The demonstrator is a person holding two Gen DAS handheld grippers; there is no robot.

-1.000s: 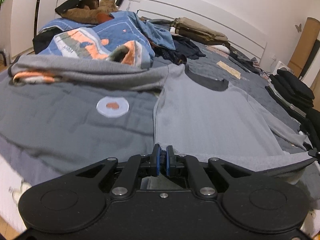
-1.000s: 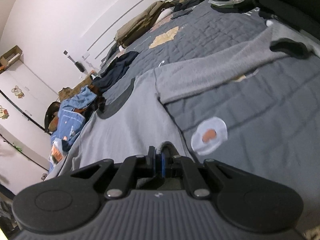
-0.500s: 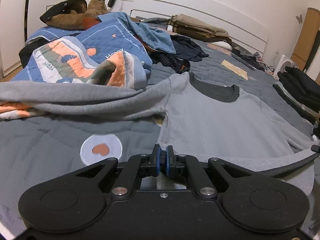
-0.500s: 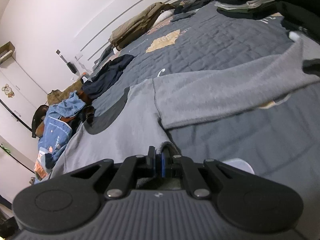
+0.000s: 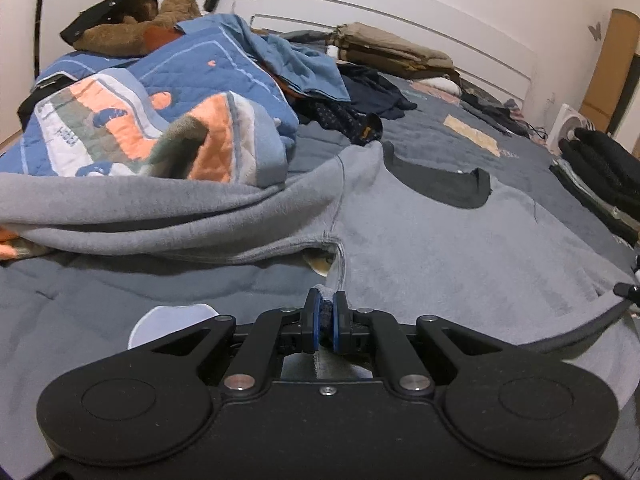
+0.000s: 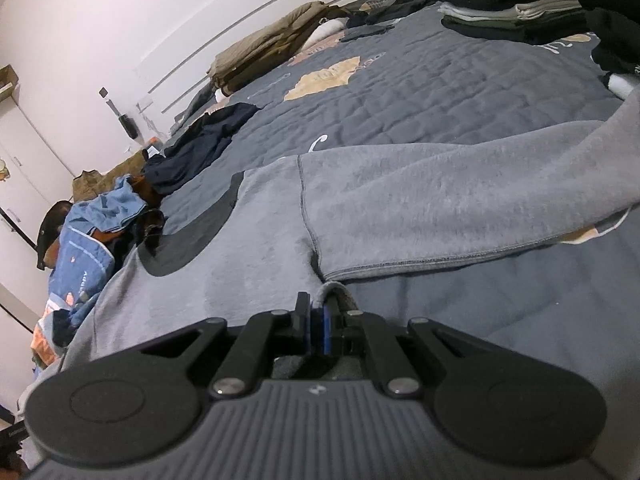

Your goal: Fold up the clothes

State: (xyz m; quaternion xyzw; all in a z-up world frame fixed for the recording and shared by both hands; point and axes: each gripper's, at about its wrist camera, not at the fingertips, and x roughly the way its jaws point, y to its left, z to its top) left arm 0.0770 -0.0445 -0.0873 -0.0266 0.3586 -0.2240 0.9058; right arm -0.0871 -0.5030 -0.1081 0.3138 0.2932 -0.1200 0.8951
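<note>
- A light grey fleece sweatshirt point(image 5: 440, 240) with a dark grey neckline is spread flat on a dark grey quilted bedspread point(image 6: 460, 80).
- The left gripper point(image 5: 326, 316) is clamped on the near hem of the sweatshirt, fabric pinched between its blue pads.
- The right gripper point(image 6: 318, 326) is likewise closed on the hem.
- One sleeve point(image 5: 160, 216) is draped left, against a blue and orange quilted blanket point(image 5: 160, 100).
- Folded dark clothes point(image 5: 600, 168) are stacked at the far right.
</note>
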